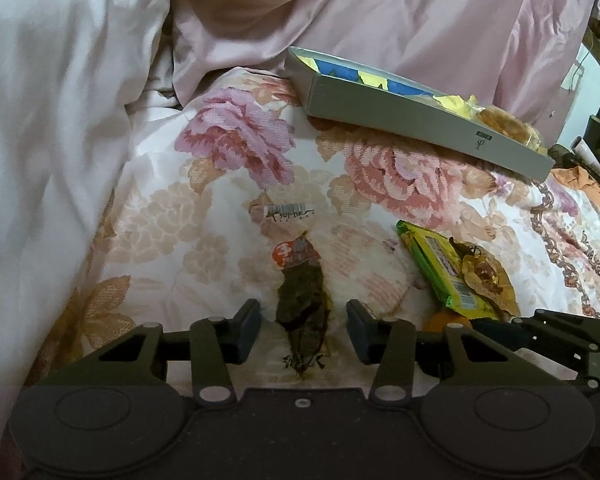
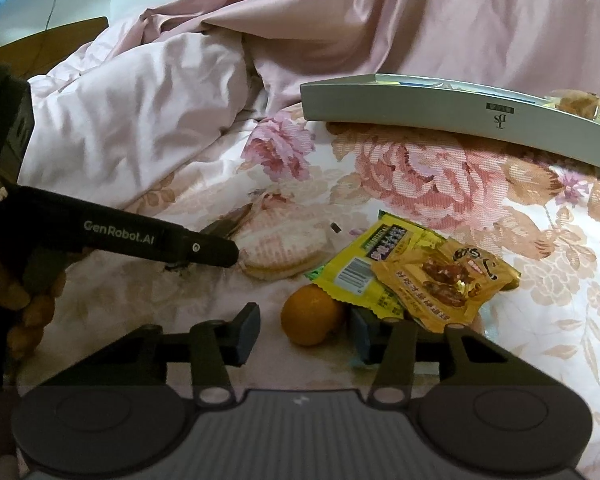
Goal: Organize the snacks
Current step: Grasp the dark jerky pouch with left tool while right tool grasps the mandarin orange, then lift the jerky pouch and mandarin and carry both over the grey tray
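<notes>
On a floral bedspread, the left gripper has its jaws apart around a clear packet of dark snack, not pinching it. The right gripper is open around an orange, with a green packet and a yellow packet overlapping just behind it. Beyond, a grey box holds wrapped snacks, against a rumpled pink quilt

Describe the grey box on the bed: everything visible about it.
The long, shallow grey cardboard box lies open-topped on the floral bedspread, its far side against the pink satin quilt. A small dark logo marks its long side wall. Inside are blue and yellow wrappers and, at the right end, a golden-brown pastry in clear wrap. Neither tongs touch it.
</notes>
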A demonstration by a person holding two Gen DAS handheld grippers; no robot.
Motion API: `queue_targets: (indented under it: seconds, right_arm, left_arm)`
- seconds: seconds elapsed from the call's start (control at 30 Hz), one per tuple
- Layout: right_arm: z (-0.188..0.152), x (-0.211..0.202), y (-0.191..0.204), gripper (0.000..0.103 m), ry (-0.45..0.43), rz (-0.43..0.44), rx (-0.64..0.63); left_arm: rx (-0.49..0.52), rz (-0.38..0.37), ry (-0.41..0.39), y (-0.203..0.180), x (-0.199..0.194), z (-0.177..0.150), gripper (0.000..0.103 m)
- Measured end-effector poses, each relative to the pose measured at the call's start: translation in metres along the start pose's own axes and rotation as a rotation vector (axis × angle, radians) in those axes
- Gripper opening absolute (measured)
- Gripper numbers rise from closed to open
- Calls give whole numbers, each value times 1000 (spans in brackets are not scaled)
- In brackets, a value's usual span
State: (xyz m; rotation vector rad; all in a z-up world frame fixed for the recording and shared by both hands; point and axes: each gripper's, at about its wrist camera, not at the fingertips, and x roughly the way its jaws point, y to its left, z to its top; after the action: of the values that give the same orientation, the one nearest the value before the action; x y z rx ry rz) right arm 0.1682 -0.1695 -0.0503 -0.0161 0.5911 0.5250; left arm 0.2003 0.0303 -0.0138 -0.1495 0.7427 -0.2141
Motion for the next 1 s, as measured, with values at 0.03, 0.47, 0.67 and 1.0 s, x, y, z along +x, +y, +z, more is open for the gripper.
queue_targets:
  seconds: [0.03,0.47,0.67,1.0]
  right_arm:
    - [0,0,0,45,-1,-5,0]
    - [-1,-2,8,38,-12,-13,-63]
    - [-2,-9,20,38,-42,-18,-151]
    - [-1,-21,33,38,-117,-57,-251]
  left_arm:
    - [0,-1,0,0,0,0,49]
    - [74,-2,-11,-26,-11,-3,48]
    - [73,5,-45,-29,-20,-1,48]
    - [58,20,-103,-32,-32,7,48]
